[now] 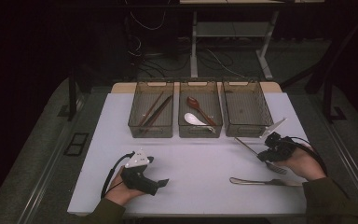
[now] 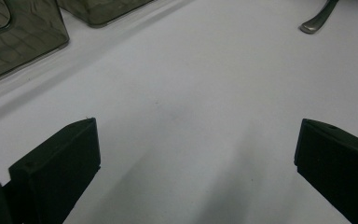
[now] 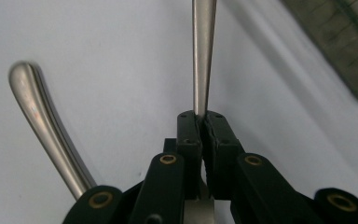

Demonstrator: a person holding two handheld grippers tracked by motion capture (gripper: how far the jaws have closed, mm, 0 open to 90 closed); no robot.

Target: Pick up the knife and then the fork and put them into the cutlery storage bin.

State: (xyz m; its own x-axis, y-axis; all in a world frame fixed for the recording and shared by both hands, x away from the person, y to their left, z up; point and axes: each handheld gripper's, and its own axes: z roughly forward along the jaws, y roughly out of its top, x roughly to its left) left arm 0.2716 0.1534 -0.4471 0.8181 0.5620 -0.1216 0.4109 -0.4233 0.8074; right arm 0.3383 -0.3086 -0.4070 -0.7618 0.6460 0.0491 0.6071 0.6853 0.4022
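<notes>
We note first the room: dark, with cables on the floor and a desk frame [image 1: 228,32] beyond the white tabletop [image 1: 191,158], which is matte and bare across its middle. At its far edge stand three smoky translucent bins in a row: the left bin [image 1: 151,109] holds chopsticks, the middle bin [image 1: 200,109] a wooden spoon and a white spoon, the right bin [image 1: 246,108] looks empty. The right tool [image 3: 199,119] has its jaws pressed together, pinching a slim steel utensil [image 3: 203,56] by its handle; in the high view that piece angles up toward the right bin's near corner, lifted off the surface. A second steel utensil [image 1: 261,181] lies flat just beside the right hand. The left tool [image 2: 196,154] rests near the tabletop's front left, jaws spread wide with nothing between them. Risks, in our judgement: the grip sits on a narrow, smooth handle, so the piece could pivot or slide out during the carry; its long free end could clip the bin's rim; the hand could nudge the lying utensil.
</notes>
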